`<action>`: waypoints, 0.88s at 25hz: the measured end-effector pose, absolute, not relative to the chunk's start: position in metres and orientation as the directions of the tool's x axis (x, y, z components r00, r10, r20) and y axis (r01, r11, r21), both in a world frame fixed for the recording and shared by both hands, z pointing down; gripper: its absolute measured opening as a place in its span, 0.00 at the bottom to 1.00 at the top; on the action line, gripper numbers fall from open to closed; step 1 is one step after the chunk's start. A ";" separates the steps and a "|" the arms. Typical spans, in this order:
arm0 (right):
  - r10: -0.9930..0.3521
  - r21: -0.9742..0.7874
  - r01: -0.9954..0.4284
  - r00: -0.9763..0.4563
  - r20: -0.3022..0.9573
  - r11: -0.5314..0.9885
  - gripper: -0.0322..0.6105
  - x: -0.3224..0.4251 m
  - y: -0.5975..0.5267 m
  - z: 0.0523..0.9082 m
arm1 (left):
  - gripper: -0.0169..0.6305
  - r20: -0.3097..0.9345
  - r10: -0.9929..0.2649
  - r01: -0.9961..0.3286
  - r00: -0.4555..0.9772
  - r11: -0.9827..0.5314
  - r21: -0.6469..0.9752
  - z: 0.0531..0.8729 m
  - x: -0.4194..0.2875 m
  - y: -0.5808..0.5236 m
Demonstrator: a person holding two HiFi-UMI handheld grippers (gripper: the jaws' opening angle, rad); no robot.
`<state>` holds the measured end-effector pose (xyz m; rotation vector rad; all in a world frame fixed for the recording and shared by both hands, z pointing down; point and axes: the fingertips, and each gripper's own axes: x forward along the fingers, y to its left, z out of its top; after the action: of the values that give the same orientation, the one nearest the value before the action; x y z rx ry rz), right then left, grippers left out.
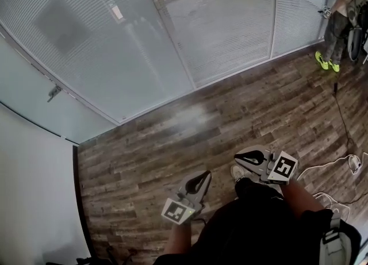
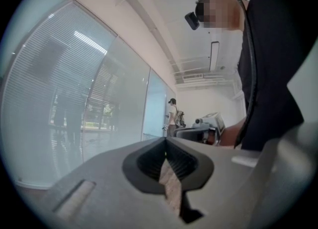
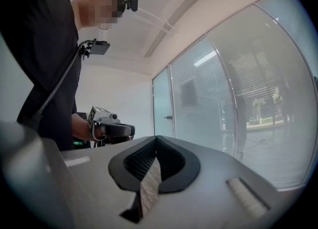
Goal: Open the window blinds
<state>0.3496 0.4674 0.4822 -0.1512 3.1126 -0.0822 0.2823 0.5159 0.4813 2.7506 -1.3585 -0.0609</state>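
Closed slatted window blinds (image 1: 224,34) hang behind the glass wall across the top of the head view. They also show in the left gripper view (image 2: 49,99) and the right gripper view (image 3: 258,104). My left gripper (image 1: 202,179) is held low over the wooden floor, well short of the glass. Its jaws meet at the tips (image 2: 165,139) with nothing between them. My right gripper (image 1: 238,158) hangs beside it, to the right, also shut and empty (image 3: 156,137). Neither gripper touches the blinds. No cord or wand for the blinds is visible.
A glass door with a handle (image 1: 54,91) stands at the left, next to a white wall (image 1: 34,200). Another person (image 1: 340,22) in bright yellow shoes stands at the far right by the glass. A thin cable (image 1: 344,126) runs along the floor at the right.
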 end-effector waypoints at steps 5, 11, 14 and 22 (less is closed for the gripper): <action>-0.051 -0.074 -0.050 -0.999 -0.007 0.996 0.06 0.333 0.440 0.486 | 0.03 0.011 -0.817 -0.814 0.576 -0.573 0.096 0.481 0.270 0.492; 0.017 -0.067 0.016 -1.000 0.005 0.998 0.06 0.309 0.409 0.486 | 0.03 0.020 -0.852 -0.849 0.524 -0.520 0.101 0.482 0.249 0.460; 0.041 -0.064 0.040 -0.999 0.015 0.997 0.06 0.302 0.393 0.485 | 0.03 0.013 -0.865 -0.861 0.501 -0.497 0.105 0.481 0.240 0.444; 0.095 -0.087 0.094 -0.995 0.014 0.992 0.06 0.290 0.352 0.489 | 0.03 0.031 -0.894 -0.890 0.447 -0.442 0.115 0.487 0.227 0.403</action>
<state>0.2903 0.3520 0.4889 0.1495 3.1534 -0.1368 0.2267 0.4034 0.4872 2.5739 -1.5931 -0.0518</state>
